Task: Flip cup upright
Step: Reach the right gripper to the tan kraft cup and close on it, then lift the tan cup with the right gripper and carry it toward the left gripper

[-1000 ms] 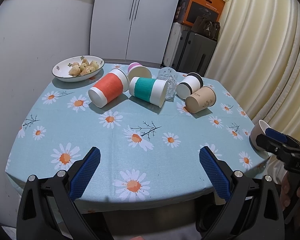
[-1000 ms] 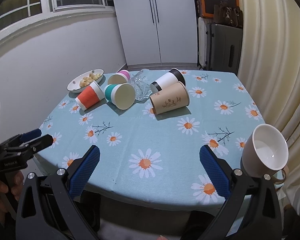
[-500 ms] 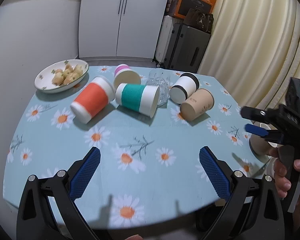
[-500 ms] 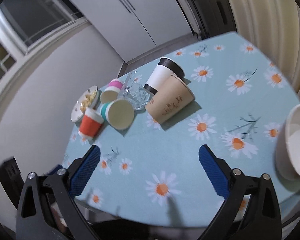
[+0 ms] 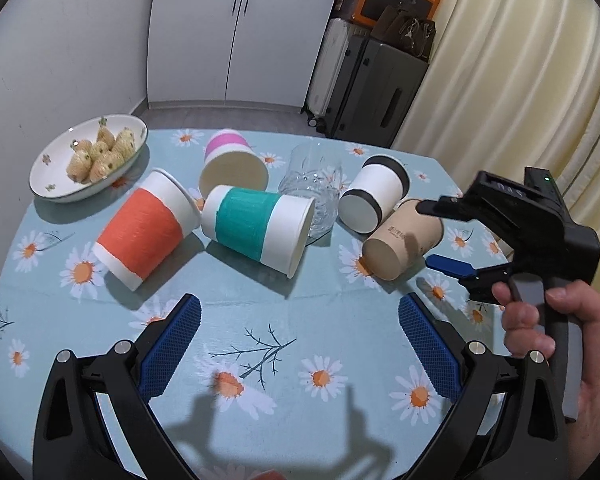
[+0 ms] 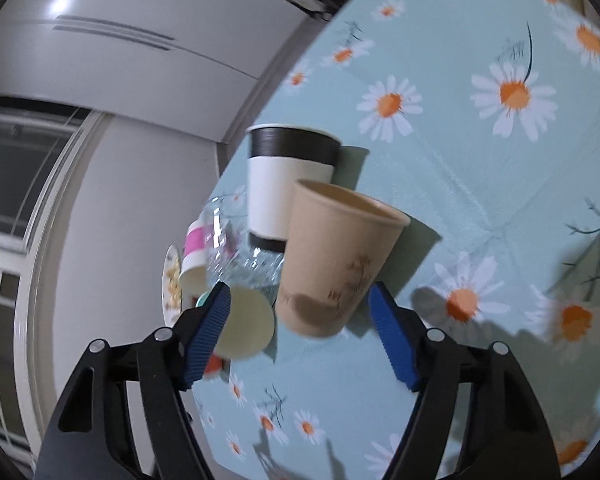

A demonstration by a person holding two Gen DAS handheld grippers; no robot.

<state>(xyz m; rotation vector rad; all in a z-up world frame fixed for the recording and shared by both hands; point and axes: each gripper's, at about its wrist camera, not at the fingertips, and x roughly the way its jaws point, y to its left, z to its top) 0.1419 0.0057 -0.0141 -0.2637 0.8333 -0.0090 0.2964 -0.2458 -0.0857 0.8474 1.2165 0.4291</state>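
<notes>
Kraft-brown paper cup lies on its side on your daisy-print surface, beside the black-and-white cup. Your right gripper has its fingers spread wide either side of it, not touching. Your left gripper hovers wide apart over bare cloth near the front edge. A bowl at far left holds small pastries.
</notes>
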